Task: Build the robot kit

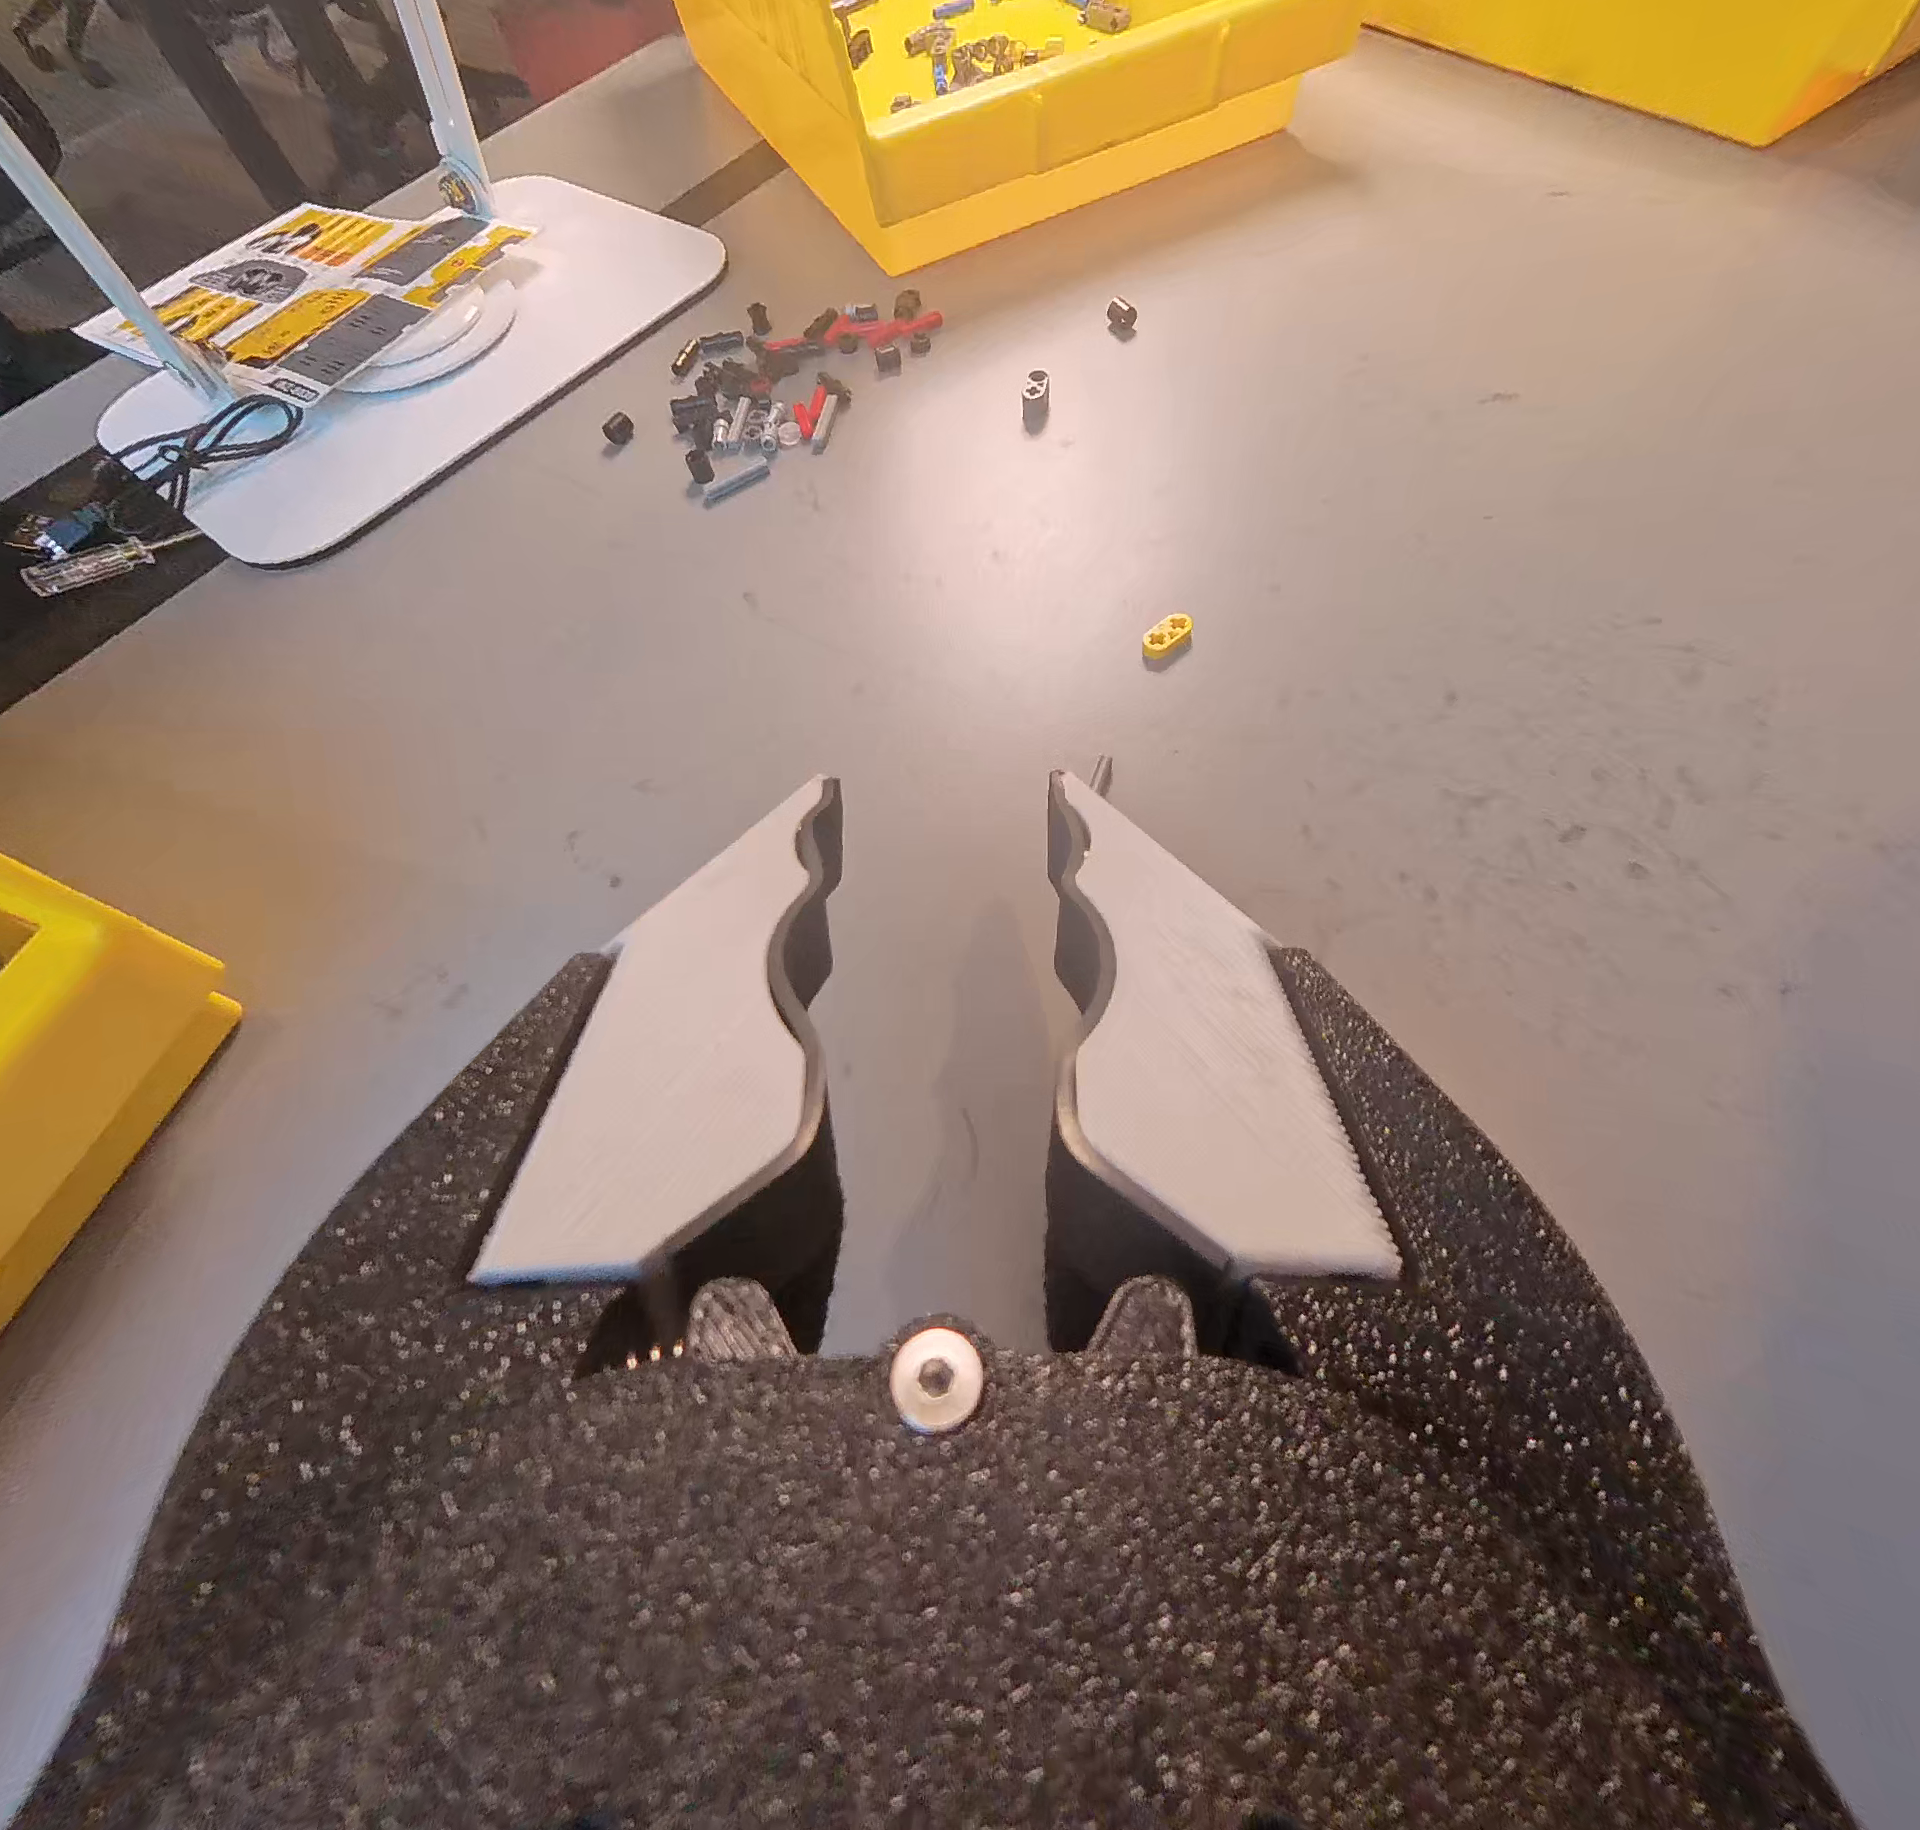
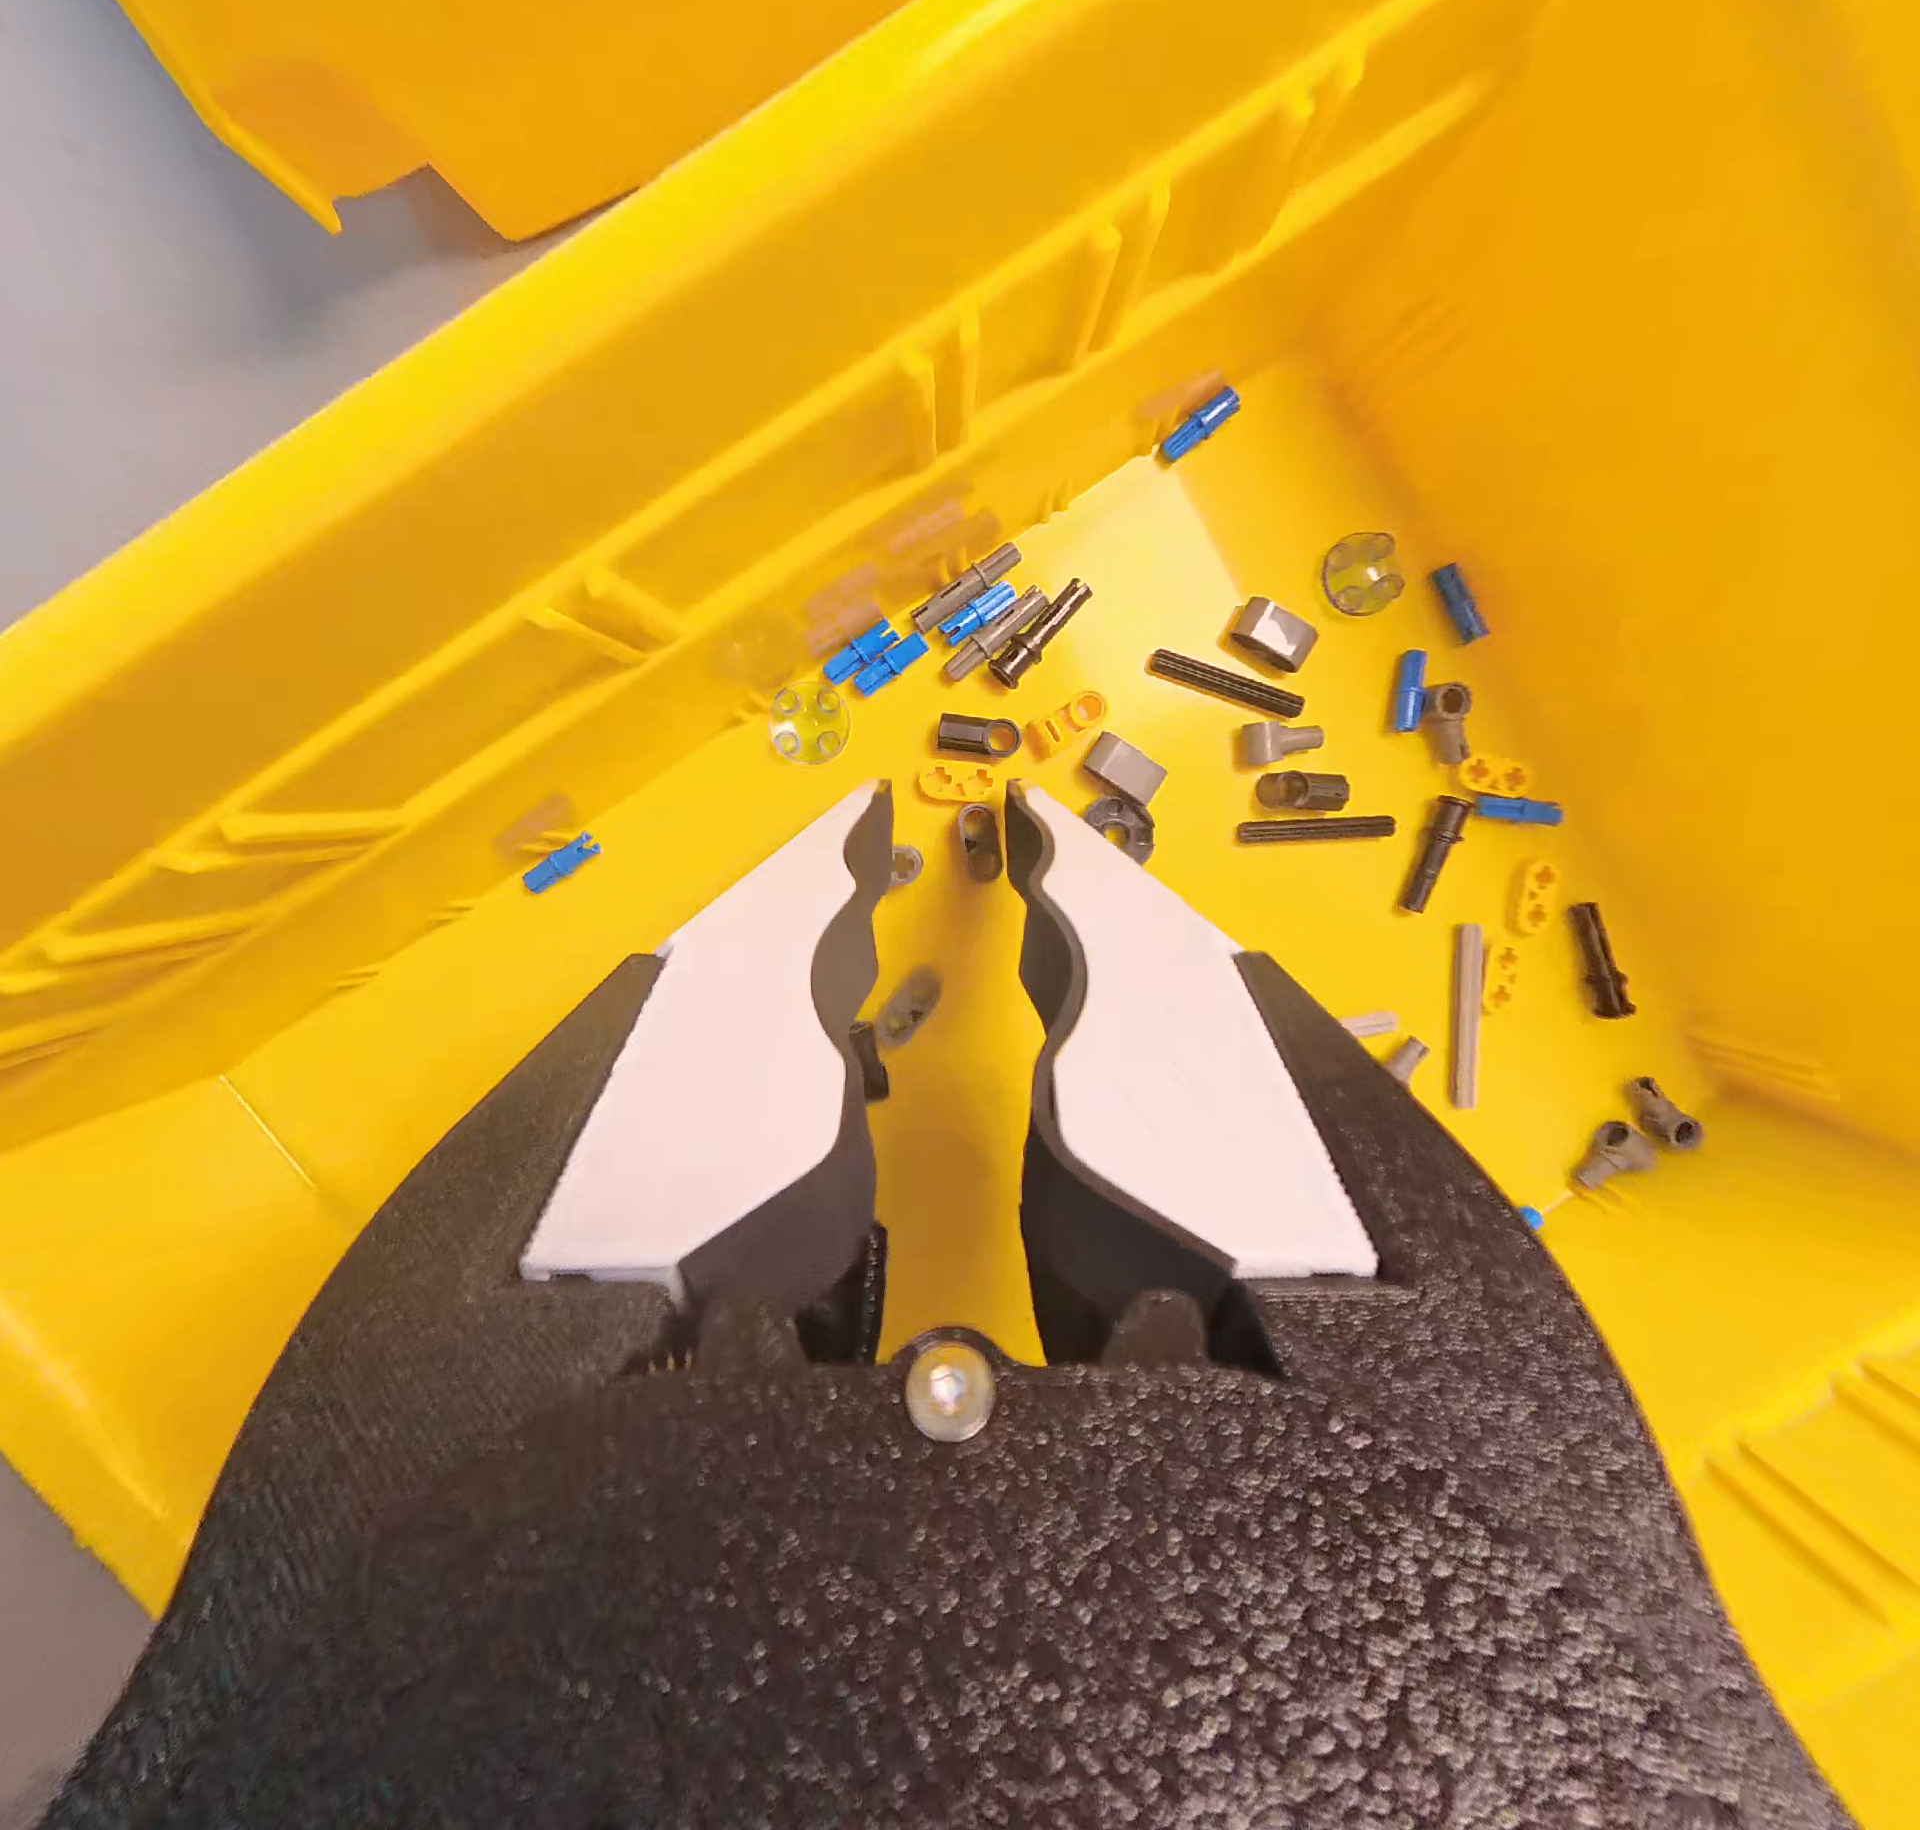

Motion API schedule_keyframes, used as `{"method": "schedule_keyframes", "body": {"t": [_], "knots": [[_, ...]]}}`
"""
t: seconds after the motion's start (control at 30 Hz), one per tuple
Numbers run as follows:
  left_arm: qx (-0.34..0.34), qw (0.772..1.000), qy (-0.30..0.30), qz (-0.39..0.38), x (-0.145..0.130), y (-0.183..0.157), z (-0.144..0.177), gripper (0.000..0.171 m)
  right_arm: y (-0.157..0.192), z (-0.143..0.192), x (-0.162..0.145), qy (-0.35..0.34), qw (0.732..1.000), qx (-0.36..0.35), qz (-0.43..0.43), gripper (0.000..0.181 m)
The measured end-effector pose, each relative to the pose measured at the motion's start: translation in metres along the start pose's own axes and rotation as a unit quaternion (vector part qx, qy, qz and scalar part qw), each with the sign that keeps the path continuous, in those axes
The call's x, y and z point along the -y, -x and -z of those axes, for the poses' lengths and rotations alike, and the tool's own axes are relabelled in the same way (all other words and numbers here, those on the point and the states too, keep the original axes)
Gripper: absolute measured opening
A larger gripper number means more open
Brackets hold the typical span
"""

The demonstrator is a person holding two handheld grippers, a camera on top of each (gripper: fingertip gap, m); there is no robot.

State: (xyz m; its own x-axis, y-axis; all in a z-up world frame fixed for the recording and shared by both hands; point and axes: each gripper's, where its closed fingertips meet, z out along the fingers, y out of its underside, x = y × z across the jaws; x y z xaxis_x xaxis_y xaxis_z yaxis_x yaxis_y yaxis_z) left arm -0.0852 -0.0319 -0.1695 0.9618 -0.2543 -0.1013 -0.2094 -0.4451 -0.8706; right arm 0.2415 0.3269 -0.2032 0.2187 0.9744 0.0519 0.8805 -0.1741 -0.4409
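Note:
My left gripper (image 1: 943, 793) is open and empty, low over the grey table (image 1: 1455, 741). A small grey pin (image 1: 1101, 770) pokes out beside its right fingertip. A small yellow two-hole link (image 1: 1168, 634) lies ahead to the right. My right gripper (image 2: 949, 791) is open inside a yellow bin (image 2: 623, 492), its tips just above the bin floor. A small dark grey connector (image 2: 977, 835) lies between its fingertips, and a yellow link (image 2: 954, 781) lies just ahead. Many small blue, grey and black pins (image 2: 977, 611) are scattered over the bin floor.
A pile of small black, red and grey parts (image 1: 769, 388) lies on the table ahead. A yellow bin (image 1: 1039, 128) with small parts stands behind it, another yellow bin (image 1: 1662, 24) at far right, and a yellow bin corner (image 1: 94, 1053) at left. A white stand base (image 1: 582, 305) carries a printed sheet (image 1: 301, 294).

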Motion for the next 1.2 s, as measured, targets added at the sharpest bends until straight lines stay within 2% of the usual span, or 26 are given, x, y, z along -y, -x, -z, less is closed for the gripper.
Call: {"method": "schedule_keyframes", "body": {"t": [0.33,0.47,0.53,0.6,0.67,0.73,0.83,0.97,1.1,1.2], "knots": [[-0.001,1.000,0.005,0.008,-0.006,0.003,-0.001,0.038,0.000,-0.006,0.001,-0.008,1.000,0.017,-0.004,0.015],[-0.004,1.000,0.004,0.003,-0.005,0.001,0.000,0.038,-0.005,0.004,0.002,-0.014,1.000,0.001,0.003,0.015],[-0.003,1.000,0.002,0.000,-0.004,0.001,0.002,0.038,-0.008,0.033,0.024,-0.069,0.998,-0.010,-0.007,0.015],[-0.003,1.000,0.000,0.000,-0.004,0.001,0.004,0.038,0.001,0.076,0.060,-0.140,0.990,-0.022,0.004,0.015],[-0.005,1.000,-0.003,0.003,-0.002,0.001,0.003,0.038,0.030,0.111,0.096,-0.187,0.981,-0.025,0.049,0.015],[-0.009,1.000,-0.003,0.002,-0.002,0.000,0.002,0.038,0.074,0.124,0.125,-0.205,0.973,-0.010,0.102,0.015],[-0.011,1.000,-0.003,-0.002,-0.002,-0.002,0.002,0.038,0.150,0.103,0.151,-0.189,0.964,0.030,0.182,0.015],[-0.009,1.000,-0.004,-0.003,-0.004,-0.002,0.004,0.038,0.239,0.040,0.166,-0.160,0.951,0.116,0.238,0.015],[-0.013,1.000,-0.010,-0.004,-0.003,-0.004,0.006,0.038,0.295,-0.023,0.168,-0.127,0.940,0.177,0.263,0.015],[-0.015,1.000,-0.009,-0.004,-0.003,-0.004,0.006,0.038,0.322,-0.050,0.169,-0.117,0.933,0.208,0.269,0.015]]}}
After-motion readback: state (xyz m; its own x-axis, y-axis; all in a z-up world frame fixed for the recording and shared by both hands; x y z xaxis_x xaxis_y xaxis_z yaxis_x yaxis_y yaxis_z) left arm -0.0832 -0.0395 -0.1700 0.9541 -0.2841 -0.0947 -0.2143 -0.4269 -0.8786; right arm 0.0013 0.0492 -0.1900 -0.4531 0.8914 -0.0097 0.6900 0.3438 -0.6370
